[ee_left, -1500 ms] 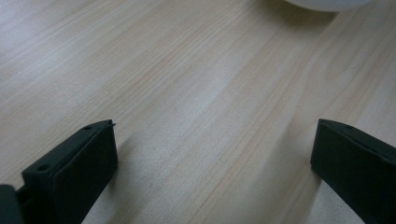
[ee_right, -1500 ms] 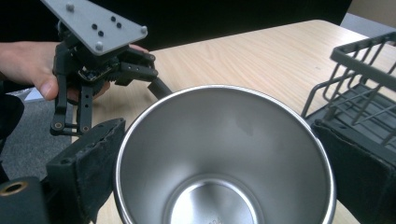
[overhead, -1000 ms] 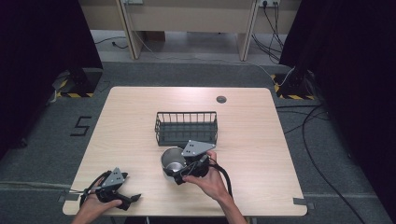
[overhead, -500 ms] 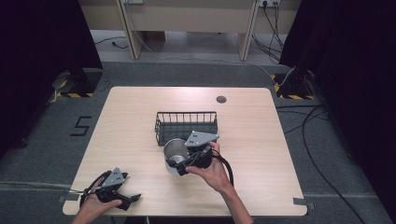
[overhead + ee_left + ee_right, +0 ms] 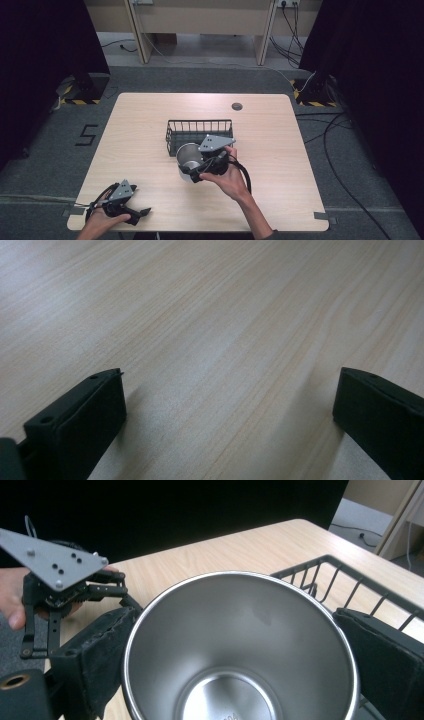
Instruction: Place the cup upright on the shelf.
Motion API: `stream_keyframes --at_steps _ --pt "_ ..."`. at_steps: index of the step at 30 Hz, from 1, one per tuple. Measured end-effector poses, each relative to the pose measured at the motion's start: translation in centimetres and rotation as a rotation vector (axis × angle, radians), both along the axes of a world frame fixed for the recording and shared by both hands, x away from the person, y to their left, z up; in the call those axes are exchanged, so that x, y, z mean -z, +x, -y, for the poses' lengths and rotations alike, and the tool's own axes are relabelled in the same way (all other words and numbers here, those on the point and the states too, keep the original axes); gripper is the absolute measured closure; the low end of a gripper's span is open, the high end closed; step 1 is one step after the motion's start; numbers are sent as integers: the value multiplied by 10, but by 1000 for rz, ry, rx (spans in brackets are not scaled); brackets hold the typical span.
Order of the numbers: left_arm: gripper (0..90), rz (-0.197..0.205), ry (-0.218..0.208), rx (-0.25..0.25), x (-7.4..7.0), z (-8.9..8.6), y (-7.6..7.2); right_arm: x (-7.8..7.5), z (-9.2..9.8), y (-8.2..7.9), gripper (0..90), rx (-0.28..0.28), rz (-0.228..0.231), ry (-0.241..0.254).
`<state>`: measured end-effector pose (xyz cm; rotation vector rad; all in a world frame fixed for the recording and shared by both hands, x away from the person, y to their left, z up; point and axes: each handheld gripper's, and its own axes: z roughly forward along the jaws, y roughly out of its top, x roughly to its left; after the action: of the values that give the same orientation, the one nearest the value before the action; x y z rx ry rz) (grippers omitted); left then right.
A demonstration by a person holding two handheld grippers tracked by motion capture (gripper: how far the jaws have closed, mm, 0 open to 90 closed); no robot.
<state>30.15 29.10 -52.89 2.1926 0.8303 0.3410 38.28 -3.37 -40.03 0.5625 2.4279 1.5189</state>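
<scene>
A steel cup hangs just above the table, right in front of a black wire basket. My right gripper is shut on the cup, one pad against each side of its wall, and the cup's open mouth faces the right gripper view. My left gripper lies near the table's front left corner in a hand. Its jaws stand wide open over bare wood with nothing between them. It also appears far off in the right gripper view as the left gripper.
The light wooden table has a small round cable hole at the back right. The basket stands in the middle. Dark floor and cables surround the table.
My right gripper has lifted the cup and carried it a little toward the basket. The left gripper has not moved.
</scene>
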Motion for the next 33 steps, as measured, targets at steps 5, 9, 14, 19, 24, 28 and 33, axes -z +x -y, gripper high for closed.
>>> stream_keyframes --at_steps 5,9,14,19,24,28,33 --pt "0 0 0 0 0 0 0 -8 1 3 62 -4 4 3" --pt "0 0 -1 -1 0 0 0 -17 1 9 62 4 6 -3" --pt "0 0 -1 -1 0 0 0 -30 1 17 62 9 3 -3" --pt "0 -1 0 -1 0 0 0 -41 1 22 62 11 11 -13" --pt "0 -1 0 -1 0 0 0 -54 0 33 62 31 18 -39" --pt "0 -1 -1 -1 0 0 0 -59 0 40 62 47 15 -34" --pt "0 -1 0 -1 0 0 0 -62 0 54 62 68 8 -36"
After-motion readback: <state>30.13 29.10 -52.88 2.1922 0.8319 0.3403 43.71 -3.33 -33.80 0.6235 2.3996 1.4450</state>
